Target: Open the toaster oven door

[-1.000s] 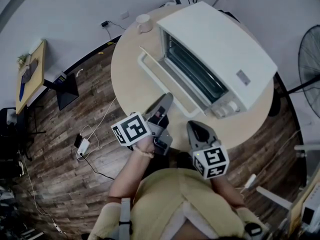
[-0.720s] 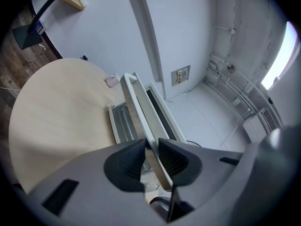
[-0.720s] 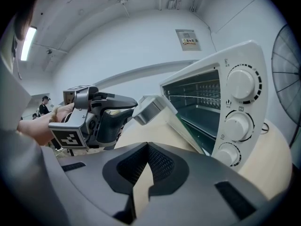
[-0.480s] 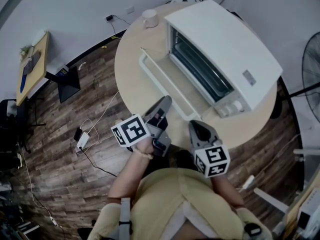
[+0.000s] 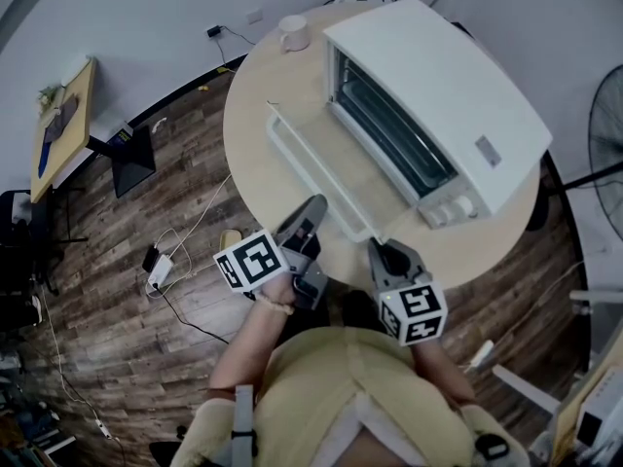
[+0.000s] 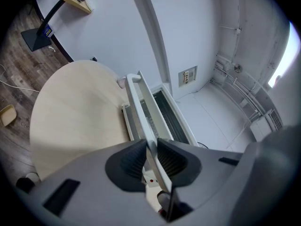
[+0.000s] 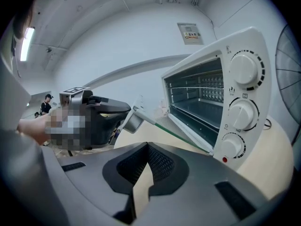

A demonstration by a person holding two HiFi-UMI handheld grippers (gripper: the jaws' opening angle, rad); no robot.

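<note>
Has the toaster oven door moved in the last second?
No. The toaster oven door lies flat open, unchanged against the toaster oven body.

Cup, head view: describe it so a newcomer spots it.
Find the round wooden table carrying a white toaster oven. At its far edge, past the oven's end away from the knobs, stands a cup: small, round and pale pink, unlike the boxy oven.

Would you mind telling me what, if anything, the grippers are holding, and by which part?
The left gripper is closing its jaws around the oven door handle near its end, not clearly clamped yet; the right gripper holds nothing.
</note>
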